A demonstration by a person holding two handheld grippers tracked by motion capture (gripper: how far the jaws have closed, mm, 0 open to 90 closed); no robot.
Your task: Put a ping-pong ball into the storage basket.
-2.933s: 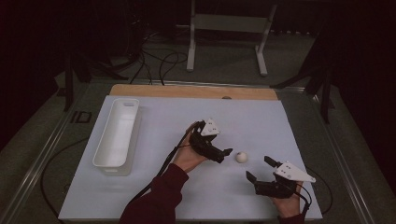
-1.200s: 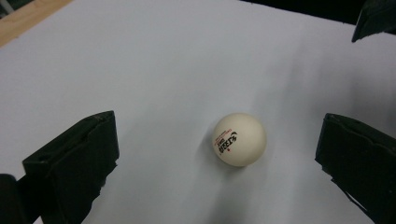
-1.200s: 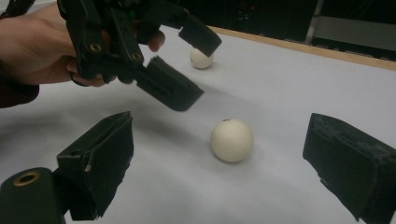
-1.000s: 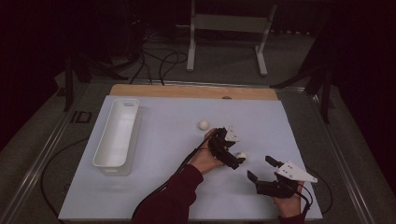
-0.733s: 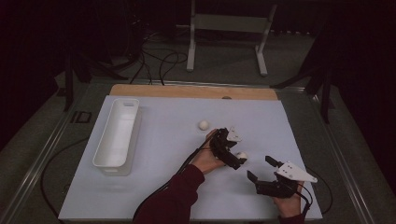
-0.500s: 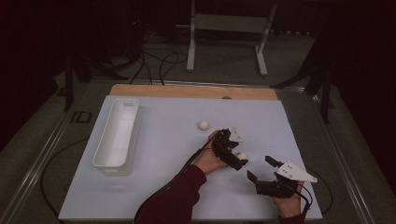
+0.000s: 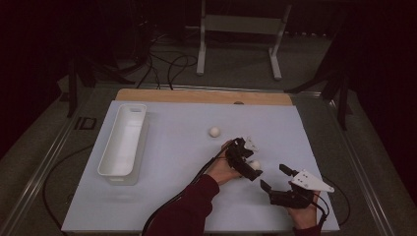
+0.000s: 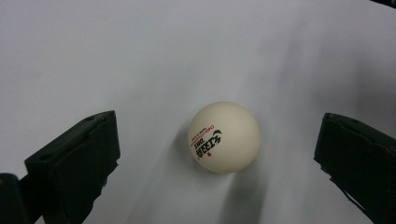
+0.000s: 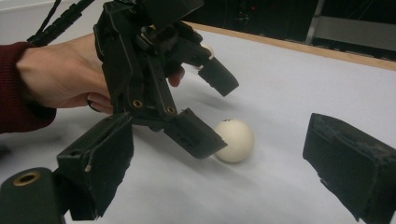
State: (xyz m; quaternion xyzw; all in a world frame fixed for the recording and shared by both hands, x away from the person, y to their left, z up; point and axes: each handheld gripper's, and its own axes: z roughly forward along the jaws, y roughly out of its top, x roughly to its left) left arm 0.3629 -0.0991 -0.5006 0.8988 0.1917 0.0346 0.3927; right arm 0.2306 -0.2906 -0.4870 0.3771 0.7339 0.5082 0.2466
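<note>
In the high view, the left gripper (image 7: 252,166) is reaching over the right half of the white worktop (image 7: 177,147), its jaws standing apart on either side of a white ball (image 7: 255,164) that is lying on the sheet. The right gripper (image 7: 275,179) is resting near the front right corner, just beside the left one, with its jaws also spread and nothing between them. A second ball (image 7: 214,131) is sitting farther back near the middle of the worktop, well apart from both grippers. A long white tray (image 7: 122,142) is lying along the left side.

In the left gripper view, the ball (image 8: 224,136), printed with small black and red lettering, is lying on the white surface between the two black jaws. Both jaws are standing clear of it, with a gap on each side.

In the right gripper view, the right gripper's own jaws are gaping wide at the bottom corners, holding nothing. Beyond them, the left gripper (image 9: 212,109) is hanging over the worktop in the person's hand (image 9: 60,74), a dark red sleeve (image 9: 18,88) showing at the edge. The ball (image 9: 234,140) is sitting just beside the tip of its nearer jaw; whether they are touching I cannot tell.
</note>
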